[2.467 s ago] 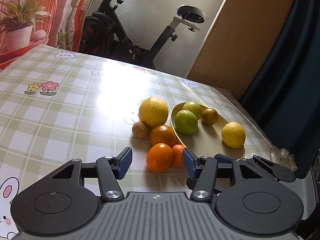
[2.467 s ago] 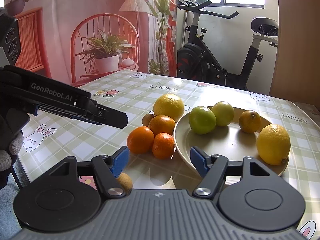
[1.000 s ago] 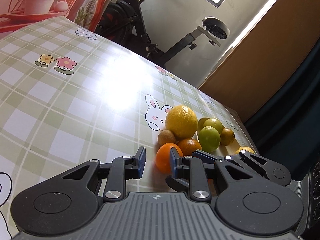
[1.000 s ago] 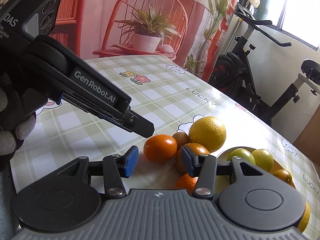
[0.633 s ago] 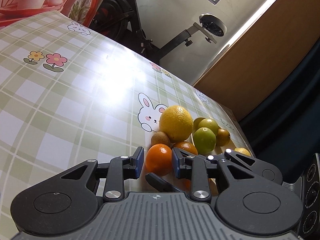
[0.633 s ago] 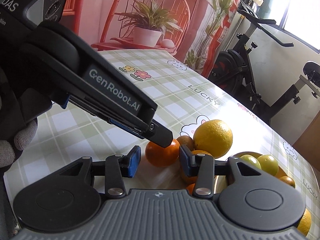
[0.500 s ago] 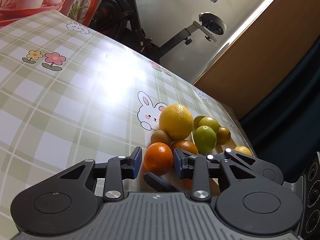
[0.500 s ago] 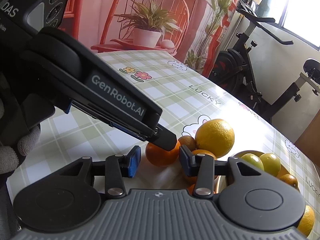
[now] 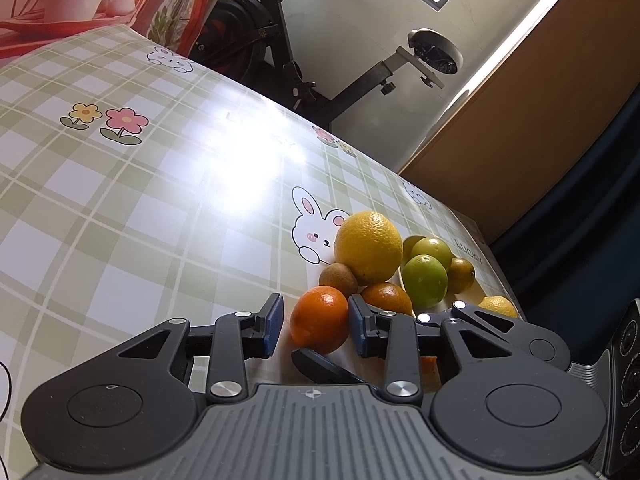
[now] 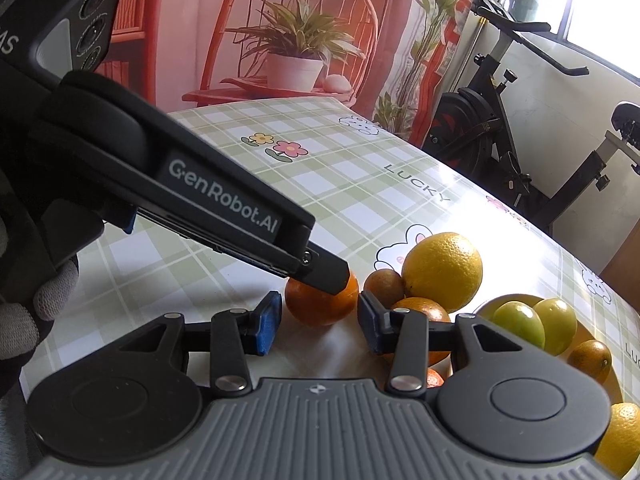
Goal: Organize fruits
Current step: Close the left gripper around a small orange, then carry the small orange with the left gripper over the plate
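Note:
An orange (image 9: 319,318) rests on the checked tablecloth at the front of a fruit pile. My left gripper (image 9: 316,322) is open with its blue pads on either side of it; a small gap shows at the left pad. In the right wrist view the left gripper's fingertip (image 10: 332,278) lies over the top of the orange (image 10: 316,304). My right gripper (image 10: 320,322) is open, just short of that orange. Behind it sit a kiwi (image 10: 386,286), a second orange (image 10: 420,308) and a big yellow citrus (image 10: 442,270). The plate (image 10: 486,307) holds green fruits (image 10: 520,322).
A small dark orange (image 10: 590,358) and a lemon (image 10: 618,436) also lie on the plate at the right. A gloved hand (image 10: 24,308) holds the left gripper. An exercise bike (image 9: 280,52) stands past the table's far edge. Bare tablecloth (image 9: 120,220) spreads to the left.
Both grippers narrowed from wide open and swung left to the front orange. The left gripper's pads moved forward until they straddle it. The orange has stayed on the table.

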